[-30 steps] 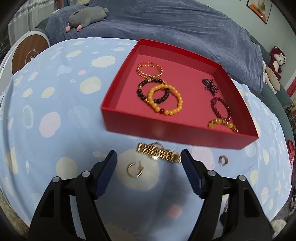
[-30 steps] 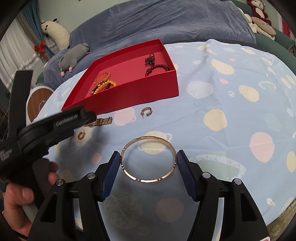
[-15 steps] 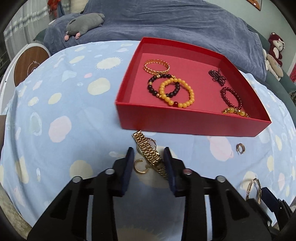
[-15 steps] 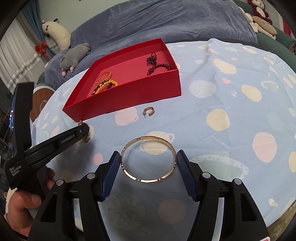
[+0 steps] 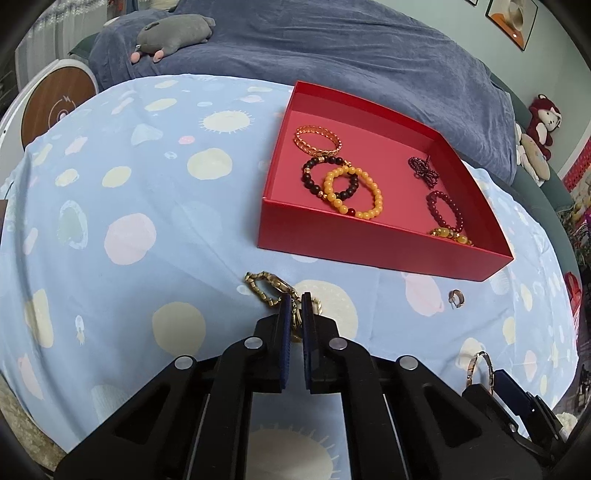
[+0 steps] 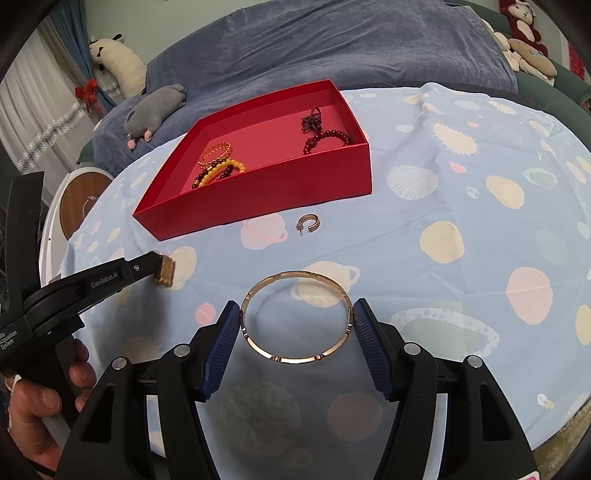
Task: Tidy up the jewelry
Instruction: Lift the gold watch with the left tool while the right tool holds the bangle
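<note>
A red box (image 5: 369, 247) (image 6: 258, 199) on the blue spotted cloth holds several bead bracelets and a gold bangle. My left gripper (image 5: 294, 301) is shut on a gold link bracelet (image 5: 264, 286), which bunches on the cloth in front of the box; it also shows in the right wrist view (image 6: 164, 271). My right gripper (image 6: 295, 325) holds a thin gold bangle (image 6: 295, 360) between its blue pads, just above the cloth. A small hoop earring (image 6: 309, 223) (image 5: 456, 296) lies near the box's front wall.
The round table's edge curves close on all sides. A blue-covered bed with a grey plush toy (image 5: 173, 35) lies behind it. A white and wood round object (image 5: 55, 107) stands at the left. The person's hand (image 6: 33, 402) holds the left gripper.
My left gripper has closed from wide open onto the gold link bracelet and pulled it left. The small gold hoop beside it is out of sight. My right gripper stays still with the bangle.
</note>
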The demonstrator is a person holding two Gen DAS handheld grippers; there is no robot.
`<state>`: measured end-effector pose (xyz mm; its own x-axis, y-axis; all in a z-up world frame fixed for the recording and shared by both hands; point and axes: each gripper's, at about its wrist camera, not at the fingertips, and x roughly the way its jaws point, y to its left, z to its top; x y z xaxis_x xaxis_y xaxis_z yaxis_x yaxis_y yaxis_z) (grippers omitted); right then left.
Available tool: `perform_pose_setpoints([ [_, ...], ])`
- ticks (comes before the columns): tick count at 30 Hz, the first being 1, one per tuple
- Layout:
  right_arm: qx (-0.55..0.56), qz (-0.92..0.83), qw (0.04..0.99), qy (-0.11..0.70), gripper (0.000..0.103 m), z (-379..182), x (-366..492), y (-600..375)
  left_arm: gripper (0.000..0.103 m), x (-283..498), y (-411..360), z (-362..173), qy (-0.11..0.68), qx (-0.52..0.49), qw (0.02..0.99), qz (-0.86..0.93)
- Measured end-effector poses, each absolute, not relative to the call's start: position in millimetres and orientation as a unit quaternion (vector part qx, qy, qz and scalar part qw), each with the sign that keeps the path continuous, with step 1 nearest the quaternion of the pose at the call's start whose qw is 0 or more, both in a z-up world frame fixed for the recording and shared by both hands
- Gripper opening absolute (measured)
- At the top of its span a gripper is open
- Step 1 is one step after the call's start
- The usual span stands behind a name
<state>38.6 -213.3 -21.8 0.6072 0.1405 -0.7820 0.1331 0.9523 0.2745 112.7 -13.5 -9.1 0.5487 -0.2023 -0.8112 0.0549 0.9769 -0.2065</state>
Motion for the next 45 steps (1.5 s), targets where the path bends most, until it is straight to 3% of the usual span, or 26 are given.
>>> perform_pose_setpoints([
  [19,0.150,0.007,0.883,0.444,0.061,-20.9,37.3,-209.4,0.001,83.0,11.6,-8.3,0.479,-0.103,0.868,-0.082],
  [21,0.149,0.007,0.883,0.444,0.061,-20.7,36.8,-208.3,0.007,84.0,13.4,-9.3,0.483,-0.113,0.864,-0.081],
  [23,0.149,0.007,0.883,0.444,0.061,-20.7,36.6,-208.0,0.035,86.4,14.1,-8.3,0.483,-0.126,0.863,-0.075],
  [26,0.150,0.007,0.883,0.444,0.061,-21.1,36.3,-207.6,0.041,90.4,11.5,-5.5,0.477,-0.131,0.866,-0.070],
  [30,0.149,0.009,0.883,0.446,0.061,-22.3,36.4,-205.8,0.041,100.0,1.2,-13.3,0.486,-0.115,0.863,-0.071],
  [33,0.149,0.010,0.882,0.447,0.061,-22.9,37.3,-205.3,0.028,102.9,-2.9,-16.9,0.484,-0.105,0.866,-0.064],
  [38,0.150,0.014,0.881,0.449,0.061,-24.3,41.4,-203.6,0.015,110.6,-0.1,-18.8,0.481,-0.107,0.868,-0.056],
  [45,0.149,0.018,0.881,0.449,0.061,-24.2,44.0,-200.8,0.005,116.5,2.9,-14.8,0.476,-0.112,0.869,-0.069],
])
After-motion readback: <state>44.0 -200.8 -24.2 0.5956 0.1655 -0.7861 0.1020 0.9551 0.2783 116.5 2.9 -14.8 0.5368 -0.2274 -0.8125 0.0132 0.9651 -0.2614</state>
